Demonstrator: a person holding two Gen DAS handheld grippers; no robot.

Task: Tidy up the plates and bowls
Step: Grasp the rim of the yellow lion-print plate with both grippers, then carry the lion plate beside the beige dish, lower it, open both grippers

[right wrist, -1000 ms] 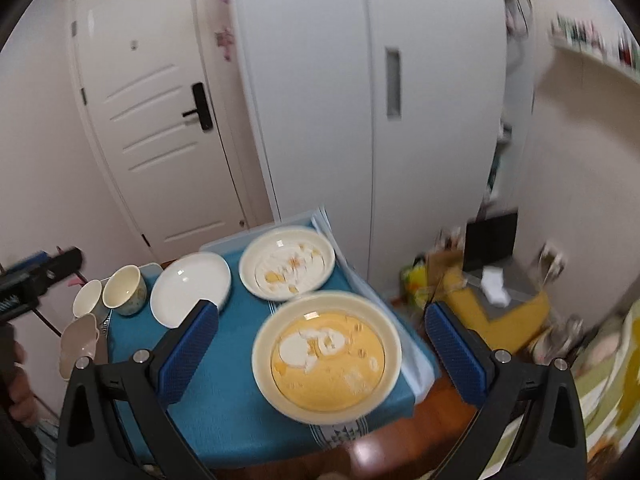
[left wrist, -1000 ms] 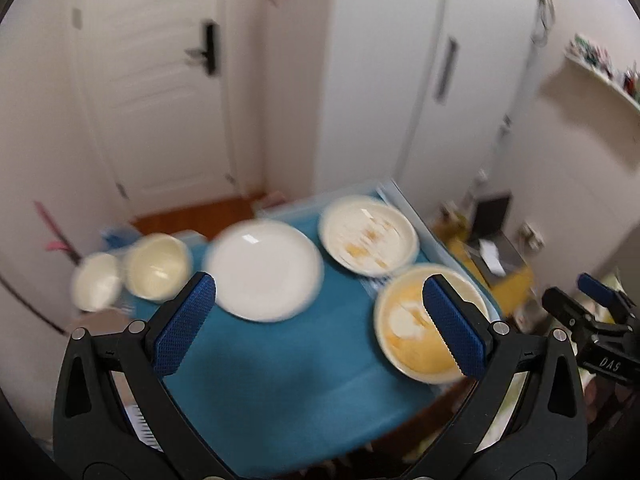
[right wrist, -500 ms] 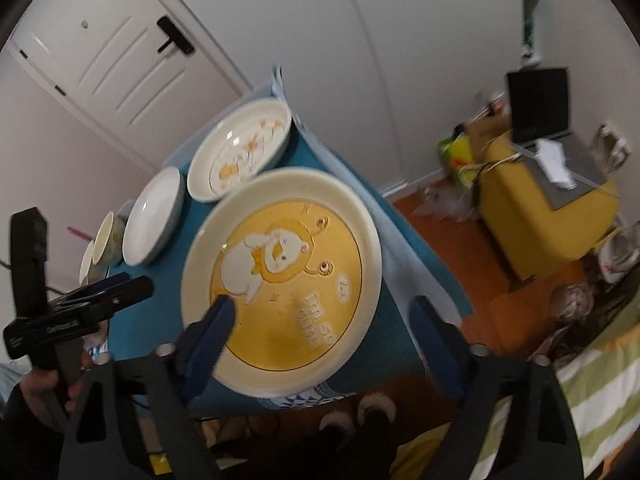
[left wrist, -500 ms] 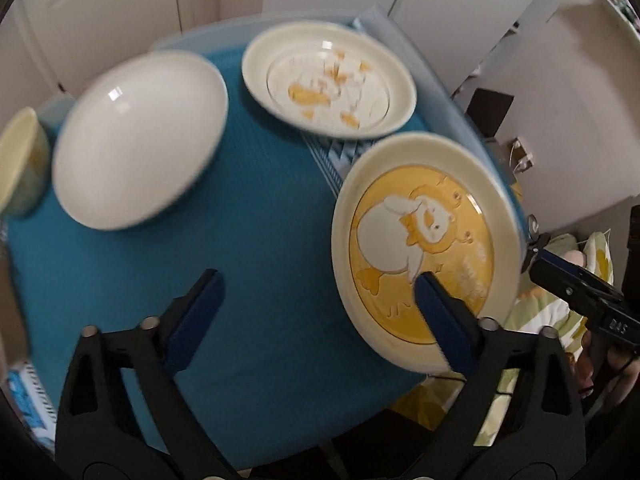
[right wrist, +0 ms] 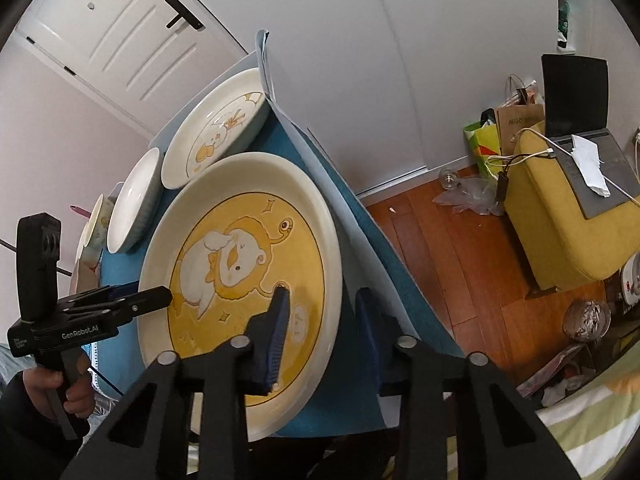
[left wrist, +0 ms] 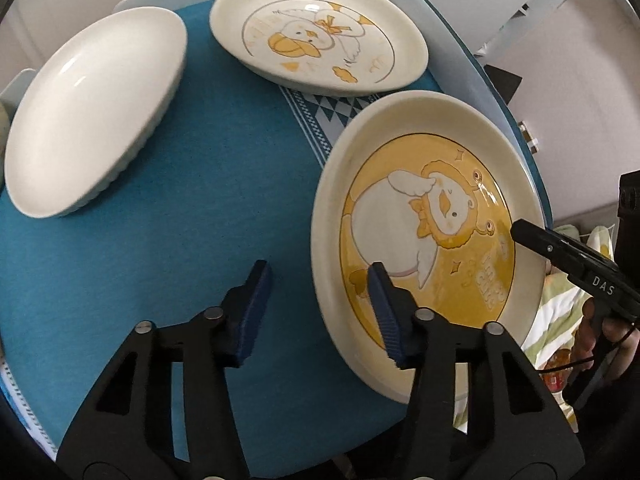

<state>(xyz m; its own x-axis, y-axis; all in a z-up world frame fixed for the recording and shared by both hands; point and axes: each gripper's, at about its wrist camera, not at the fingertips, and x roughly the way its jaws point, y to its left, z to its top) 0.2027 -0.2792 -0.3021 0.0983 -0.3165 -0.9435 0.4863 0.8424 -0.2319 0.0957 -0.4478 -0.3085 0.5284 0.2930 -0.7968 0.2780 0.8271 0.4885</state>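
- The large yellow plate [left wrist: 428, 240], printed with a cartoon duck, sits on the blue-clothed bench [left wrist: 180, 208] at the corner closest to the person; both grippers straddle its rim from opposite sides.
- The left gripper [left wrist: 316, 308] has just been closing; 1 of its fingers [left wrist: 384, 312] lies over the yellow plate's inside and the other stands outside the rim, the gap now narrow. Whether the pads press yet is unclear.
- The right gripper [right wrist: 320, 328] has also just been closing, 1 finger over the plate's inside and 1 outside, nearly pinching the rim.
- To do this well: squeeze both sides evenly and lift level, since the plate overhangs the bench edge.
- Beyond the yellow plate lies a cream duck plate [left wrist: 320, 32], empty; beside that, a plain white dish [left wrist: 92, 112], also empty.
- Past the white dish, 2 small bowls [right wrist: 96, 224] show only edge-on; their contents cannot be seen.
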